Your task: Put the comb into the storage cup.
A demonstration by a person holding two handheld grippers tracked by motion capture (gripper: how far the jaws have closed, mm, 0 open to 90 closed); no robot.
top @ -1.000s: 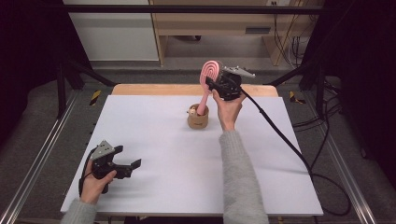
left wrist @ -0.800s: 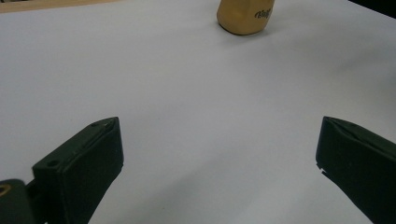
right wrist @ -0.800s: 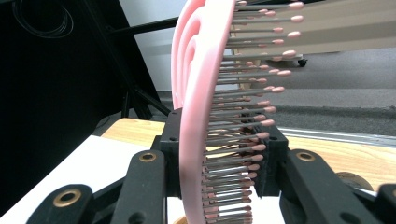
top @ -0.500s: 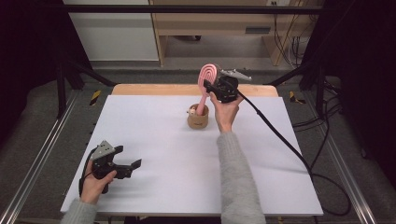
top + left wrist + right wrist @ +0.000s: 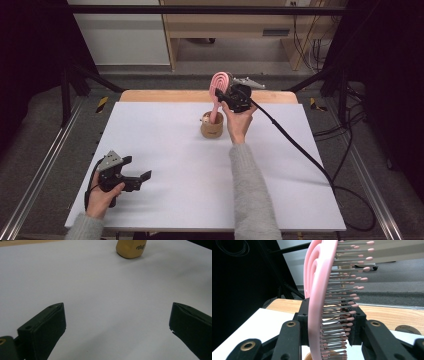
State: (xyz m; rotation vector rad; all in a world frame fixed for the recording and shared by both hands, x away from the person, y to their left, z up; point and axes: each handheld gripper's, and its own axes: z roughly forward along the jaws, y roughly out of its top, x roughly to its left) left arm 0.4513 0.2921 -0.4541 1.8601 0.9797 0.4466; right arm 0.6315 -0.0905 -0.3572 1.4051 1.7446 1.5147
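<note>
Two claws in frame: my right gripper (image 5: 226, 95) is clamped on the head of the pink hairbrush (image 5: 218, 90) — one jaw on its flat back, the other against the bristles (image 5: 342, 315) — holding it upright at the far middle of the white table (image 5: 165, 150), handle end down in the small tan cup (image 5: 211, 127). My left gripper (image 5: 137, 170) rests at the near left of the table, well apart from the cup, jaws spread wide with nothing between them. Dark lettering shows on the cup's side (image 5: 141, 247) in the left gripper view — too cropped and slanted to read.
</note>
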